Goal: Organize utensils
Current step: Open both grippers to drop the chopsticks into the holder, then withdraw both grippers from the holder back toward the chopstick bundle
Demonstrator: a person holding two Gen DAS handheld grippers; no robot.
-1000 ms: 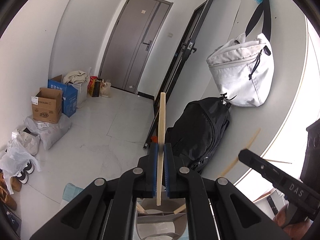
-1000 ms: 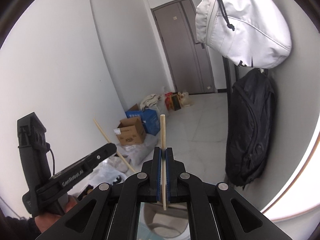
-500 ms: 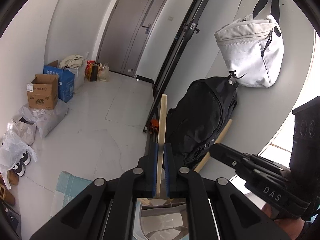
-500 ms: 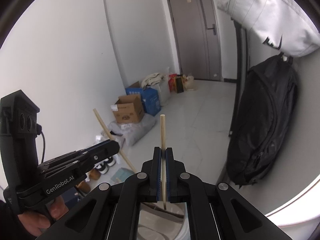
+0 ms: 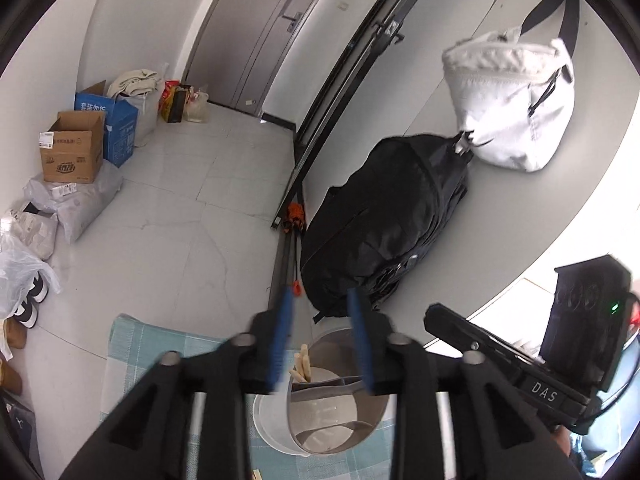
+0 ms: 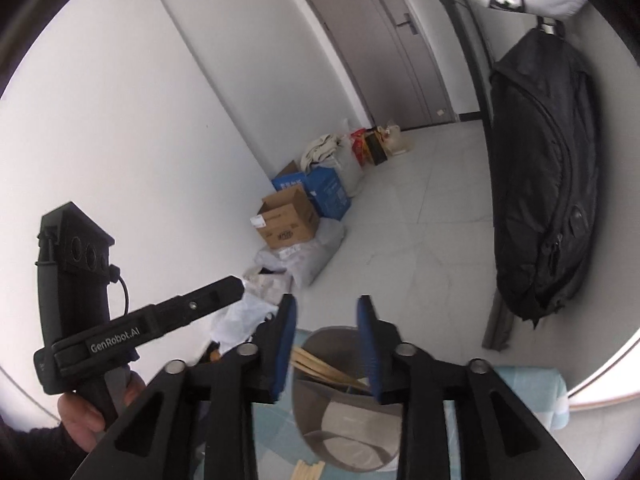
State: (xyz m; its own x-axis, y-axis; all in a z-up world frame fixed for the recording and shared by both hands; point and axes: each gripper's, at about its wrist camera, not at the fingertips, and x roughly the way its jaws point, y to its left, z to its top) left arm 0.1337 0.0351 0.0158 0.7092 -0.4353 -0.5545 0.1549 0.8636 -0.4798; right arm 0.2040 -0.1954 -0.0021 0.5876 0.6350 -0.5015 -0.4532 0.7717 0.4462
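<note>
**Chopsticks in the holder, both jaws opening empty**

Chopsticks (image 6: 324, 368) lean inside a grey round holder (image 5: 340, 436), their pale wooden tips (image 5: 303, 364) poking above its rim on the left side in the left wrist view. The holder is split by inner walls; which compartment they stand in cannot be told. It sits on a tabletop covered with a light blue checked cloth (image 5: 136, 344), close to the cloth's far edge. A few more pale sticks (image 6: 308, 472) lie on the cloth just in front of the holder.

Directly above the holder, the left gripper (image 5: 320, 340) has its blue-padded jaws opening, with nothing between them. The right gripper (image 6: 327, 344) hangs over the same holder, jaws likewise opening and empty. A hand (image 6: 86, 416) grasps the left gripper's handle.

Beyond the tabletop, a black backpack (image 5: 384, 224) leans against the wall, and cardboard boxes (image 5: 72, 152) stand on the floor.
</note>
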